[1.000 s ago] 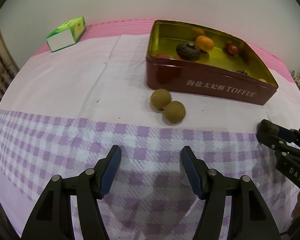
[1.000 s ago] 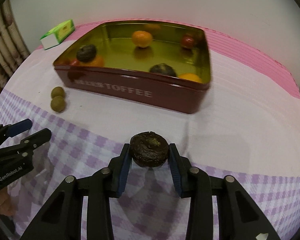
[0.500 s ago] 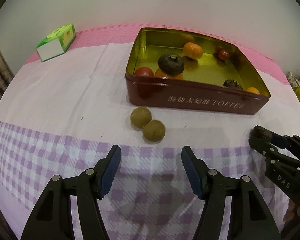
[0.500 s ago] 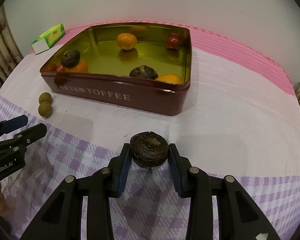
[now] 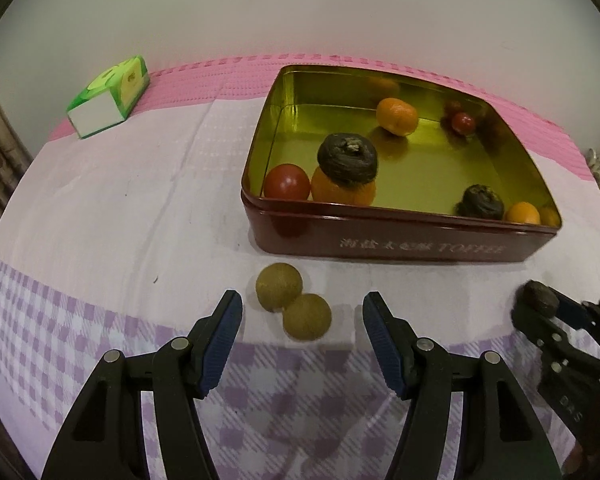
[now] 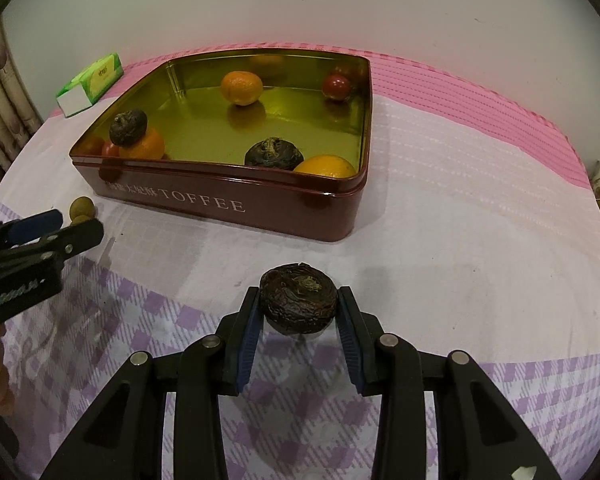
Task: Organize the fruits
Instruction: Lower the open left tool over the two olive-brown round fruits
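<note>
1. View comparison: the left wrist view shows two tan round fruits (image 5: 293, 305) touching each other on the tabletop (image 5: 132, 208), just ahead of the left gripper (image 5: 302, 314); in the right wrist view only one of them (image 6: 81, 206) is clearly seen, the other being largely hidden behind that gripper's fingers. The right wrist view alone gives a close look at the dark wrinkled fruit (image 6: 298, 303); from the left it appears only as a small dark lump (image 5: 540, 305) at the right edge.
2. Gripper pose: left gripper (image 6: 48, 226) has its fingers spread wide apart with nothing between them, low over the purple-checked cloth, the nearer tan fruit lying between and just ahead of the tips. Right gripper (image 6: 298, 312) is clamped on the dark wrinkled fruit, both pads touching its sides, in front of the tin.
3. Container: a maroon tin (image 6: 228, 204) lettered TOFFEE, gold inside, holds two red fruits, three orange fruits and two dark wrinkled ones; one dark fruit (image 5: 347, 159) sits on top of an orange fruit (image 5: 342, 192) in the near-left corner beside a red fruit (image 5: 287, 182).
4. Surroundings: a green and white box (image 5: 108, 96) lies well apart, at the far left of the tabletop.
</note>
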### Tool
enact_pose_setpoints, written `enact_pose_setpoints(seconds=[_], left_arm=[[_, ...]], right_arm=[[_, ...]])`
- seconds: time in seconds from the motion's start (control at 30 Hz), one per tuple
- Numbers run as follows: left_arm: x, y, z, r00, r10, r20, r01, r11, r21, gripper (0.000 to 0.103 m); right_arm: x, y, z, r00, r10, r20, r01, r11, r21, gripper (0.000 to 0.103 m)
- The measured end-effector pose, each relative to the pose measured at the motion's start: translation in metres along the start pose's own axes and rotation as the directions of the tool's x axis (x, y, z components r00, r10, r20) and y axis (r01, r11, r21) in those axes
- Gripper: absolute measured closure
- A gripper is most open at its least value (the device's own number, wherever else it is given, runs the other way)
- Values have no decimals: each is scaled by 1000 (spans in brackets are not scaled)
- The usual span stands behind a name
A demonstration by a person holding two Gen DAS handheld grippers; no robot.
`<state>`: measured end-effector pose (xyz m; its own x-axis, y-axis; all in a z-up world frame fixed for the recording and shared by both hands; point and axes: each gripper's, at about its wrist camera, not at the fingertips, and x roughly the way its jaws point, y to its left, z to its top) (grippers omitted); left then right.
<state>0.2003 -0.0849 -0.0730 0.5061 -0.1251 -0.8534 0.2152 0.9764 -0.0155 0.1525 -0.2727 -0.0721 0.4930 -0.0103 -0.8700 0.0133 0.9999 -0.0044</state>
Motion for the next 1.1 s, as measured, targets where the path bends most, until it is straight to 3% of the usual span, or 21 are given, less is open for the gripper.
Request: enact_pose_setpoints(seconds=[0.33,0.57,1.1], left_arm=[[12,4,-2,1000,4,-8,-4,1000,-22,41],[8,4,-4,1000,-11,8,11,1000,-2,61],[-3,8,-21,999,-22,31,21,1000,23,62]], right_arm=[[0,0,0,1000,-1,1,1,1000,1,68],[0,0,-1,1000,-1,1,1,1000,1,68],[1,0,-1,1000,-2,7,2,1000,-1,68]])
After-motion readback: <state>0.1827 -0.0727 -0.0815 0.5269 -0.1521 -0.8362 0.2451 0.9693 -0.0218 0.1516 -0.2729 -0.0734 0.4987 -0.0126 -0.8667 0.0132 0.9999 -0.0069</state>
